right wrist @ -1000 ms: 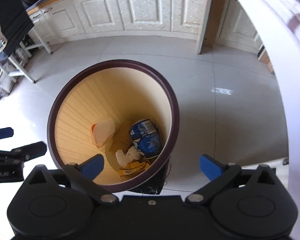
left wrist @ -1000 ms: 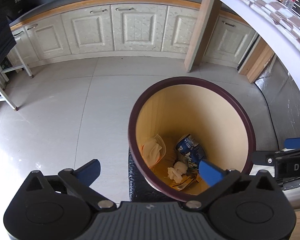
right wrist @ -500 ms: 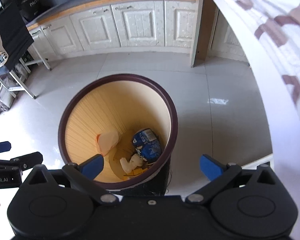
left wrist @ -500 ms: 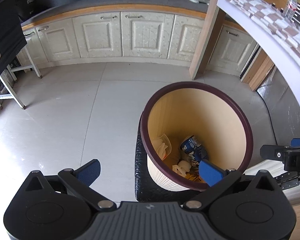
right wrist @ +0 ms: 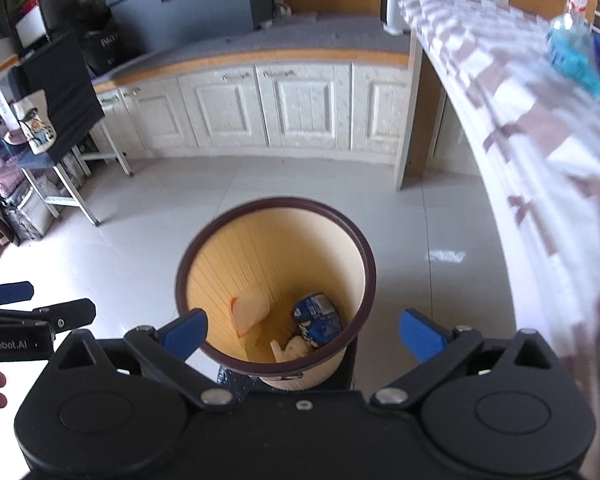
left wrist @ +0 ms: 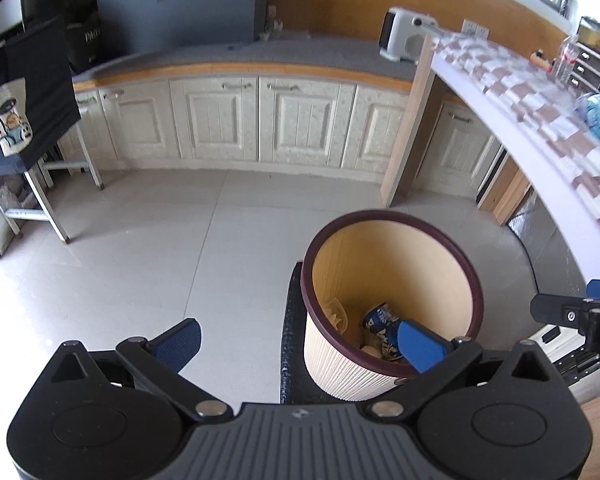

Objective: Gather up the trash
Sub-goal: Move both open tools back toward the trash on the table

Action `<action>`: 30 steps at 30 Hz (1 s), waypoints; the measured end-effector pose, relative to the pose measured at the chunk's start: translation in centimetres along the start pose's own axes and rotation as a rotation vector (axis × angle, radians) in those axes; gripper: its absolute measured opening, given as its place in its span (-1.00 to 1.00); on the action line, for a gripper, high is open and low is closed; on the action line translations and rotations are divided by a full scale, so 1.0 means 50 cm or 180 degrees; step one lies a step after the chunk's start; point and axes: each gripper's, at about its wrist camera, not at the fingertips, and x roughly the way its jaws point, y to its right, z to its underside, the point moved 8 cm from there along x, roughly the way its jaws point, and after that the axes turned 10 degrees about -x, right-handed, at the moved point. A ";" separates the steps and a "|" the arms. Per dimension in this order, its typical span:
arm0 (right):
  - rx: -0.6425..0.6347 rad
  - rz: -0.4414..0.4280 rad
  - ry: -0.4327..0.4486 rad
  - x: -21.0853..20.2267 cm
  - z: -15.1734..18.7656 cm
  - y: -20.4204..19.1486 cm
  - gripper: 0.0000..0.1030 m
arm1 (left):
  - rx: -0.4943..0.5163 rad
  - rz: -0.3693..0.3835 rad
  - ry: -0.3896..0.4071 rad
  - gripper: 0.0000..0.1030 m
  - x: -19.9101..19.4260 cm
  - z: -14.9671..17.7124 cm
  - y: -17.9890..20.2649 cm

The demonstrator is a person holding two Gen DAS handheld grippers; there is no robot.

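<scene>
A round cream bin with a dark maroon rim (left wrist: 388,216) (right wrist: 276,202) stands on the floor beside the table. Inside it lie a blue crumpled wrapper (right wrist: 318,318) (left wrist: 382,318), a pale cup or wrapper (right wrist: 252,312) and a white crumpled tissue (right wrist: 290,350). My left gripper (left wrist: 300,340) hovers above and left of the bin, open and empty. My right gripper (right wrist: 302,330) hangs over the bin's near rim, open and empty. Each gripper shows at the edge of the other's view. On the table lies a blurred blue plastic bag (right wrist: 572,52) (left wrist: 598,116).
A table with a checked cloth (left wrist: 540,120) (right wrist: 520,100) runs along the right. White cabinets under a grey counter (left wrist: 260,120) line the back wall. A metal stand (left wrist: 40,184) with dark cloth is at the left. A black mat (left wrist: 292,320) lies under the bin.
Both grippers have risen and drawn back from the bin, so it looks smaller and more of the kitchen and tabletop shows. Both stay open and empty.
</scene>
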 end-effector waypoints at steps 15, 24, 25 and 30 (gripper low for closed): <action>-0.0059 0.0075 0.0847 -0.236 -0.010 0.003 1.00 | 0.0071 0.0392 0.0868 1.00 -0.231 -0.036 0.073; -0.0033 0.0234 0.1383 -0.386 -0.003 0.077 1.00 | 0.0338 0.0692 0.1362 1.00 -0.337 -0.060 0.199; -0.0010 0.0267 0.1436 -0.403 0.001 0.095 1.00 | 0.0376 0.0737 0.1398 1.00 -0.345 -0.060 0.215; 0.0085 0.0553 0.1634 -0.466 0.019 0.188 1.00 | 0.0609 0.1060 0.1504 1.00 -0.366 -0.059 0.315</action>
